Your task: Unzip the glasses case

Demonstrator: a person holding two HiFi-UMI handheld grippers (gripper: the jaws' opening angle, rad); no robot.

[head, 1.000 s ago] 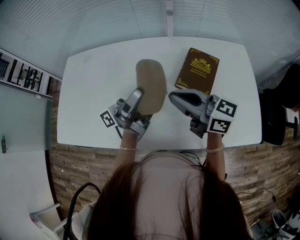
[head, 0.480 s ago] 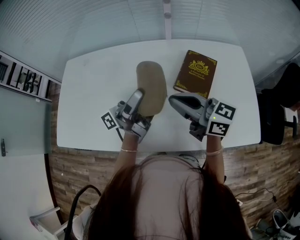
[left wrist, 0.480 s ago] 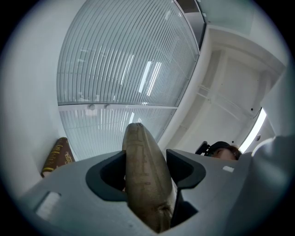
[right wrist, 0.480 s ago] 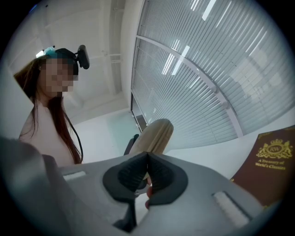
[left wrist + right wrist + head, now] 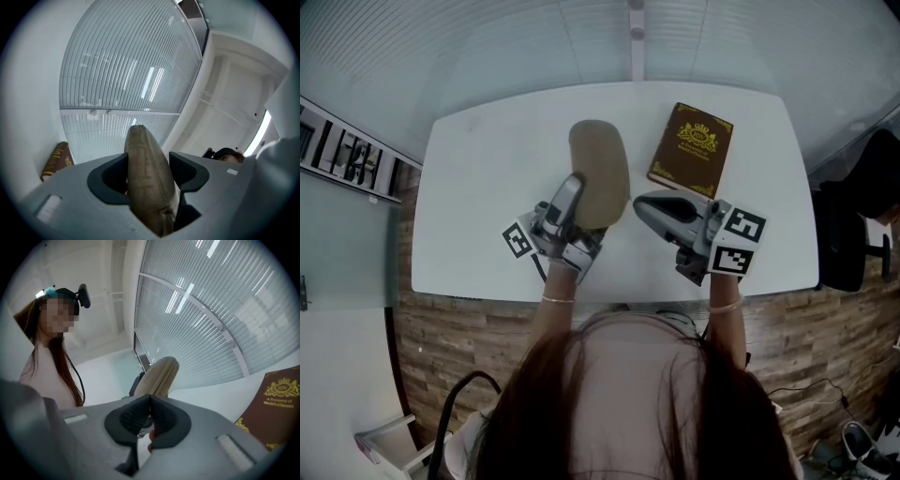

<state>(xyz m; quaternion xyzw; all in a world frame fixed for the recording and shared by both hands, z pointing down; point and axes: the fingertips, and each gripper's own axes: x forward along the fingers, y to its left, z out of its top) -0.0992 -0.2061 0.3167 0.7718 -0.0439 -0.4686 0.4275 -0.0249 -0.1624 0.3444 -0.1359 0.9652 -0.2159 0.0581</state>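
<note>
The case point(image 5: 600, 169) is a tan, fabric-covered oval with rounded ends and a plump, closed body. In the left gripper view a seam runs along its narrow edge. The left tongs point(image 5: 574, 202) stand wide around its near end, one pad pressed on each broad side, and the case juts up and away from them over the middle of the white worktop point(image 5: 487, 187), its far end raised. The right tongs point(image 5: 645, 203) are pressed together, their tips just beside the case's near right edge. Something small and metallic shows at the tips in the right gripper view, but it cannot be made out whether they pinch it. A brown book point(image 5: 691, 147) with gold print lies flat to the case's right, apart from it.
</note>
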